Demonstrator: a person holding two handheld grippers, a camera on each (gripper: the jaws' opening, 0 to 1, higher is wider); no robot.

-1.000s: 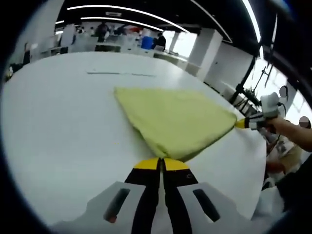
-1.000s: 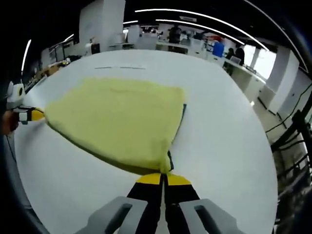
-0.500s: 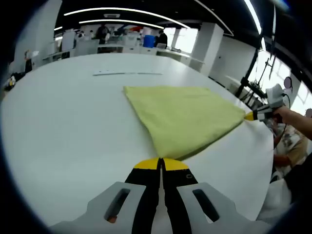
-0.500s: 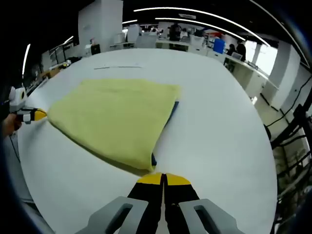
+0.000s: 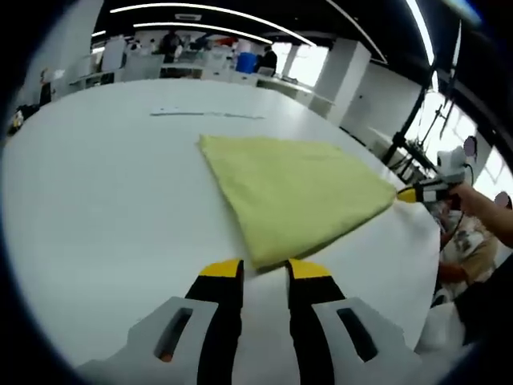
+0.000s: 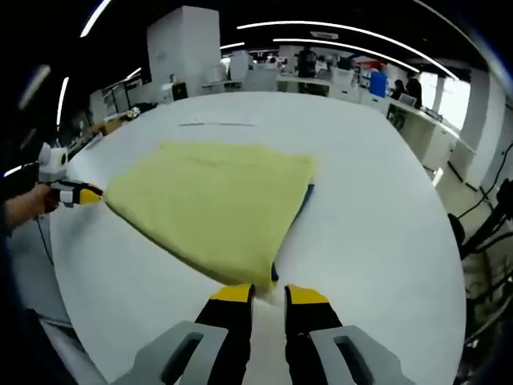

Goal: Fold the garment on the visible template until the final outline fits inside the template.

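Nearest in the left gripper view, the left tool [image 5: 264,270] now stands with its jaws parted just short of the garment's corner – half a second ago they were clenched together there. The right tool [image 6: 268,293] has likewise sprung apart at the opposite near corner, so both have released the cloth. The yellow garment [image 5: 298,191] lies flat on the white tabletop [image 5: 104,200], folded to a rough triangle, a dark edge peeking out along one side. This fold looks laid down – whether it fits the template cannot be judged from here
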